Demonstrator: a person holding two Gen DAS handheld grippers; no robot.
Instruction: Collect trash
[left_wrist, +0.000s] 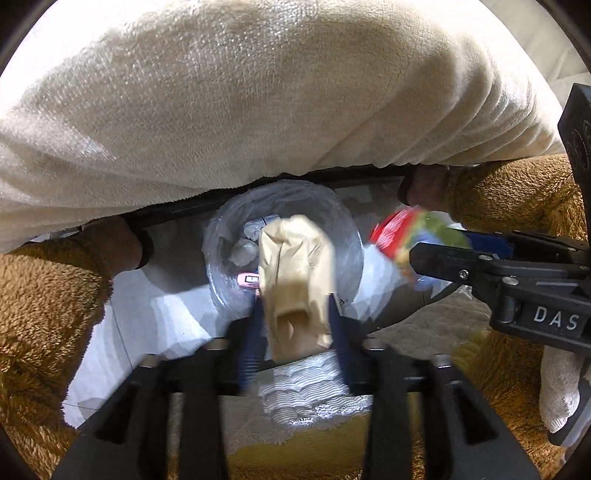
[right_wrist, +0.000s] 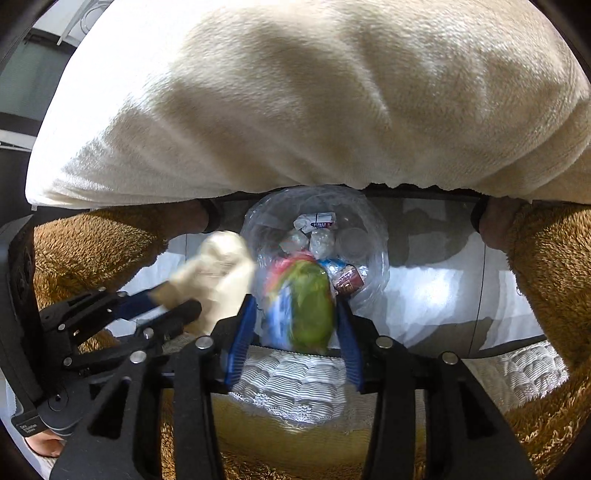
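Left tool (left_wrist: 295, 314), fingers apart, brackets a blurred beige paper wad (left_wrist: 291, 280) above the clear-lined bin (left_wrist: 221, 258). Right tool (right_wrist: 295, 317), also parted, brackets a blurred colourful wrapper (right_wrist: 306, 299) at the bin's six o'clock rim.

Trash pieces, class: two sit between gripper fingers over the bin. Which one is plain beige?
The crumpled paper bag between the left hand-held gripper's fingers. The right hand-held gripper's wrapper is green, red and blue.
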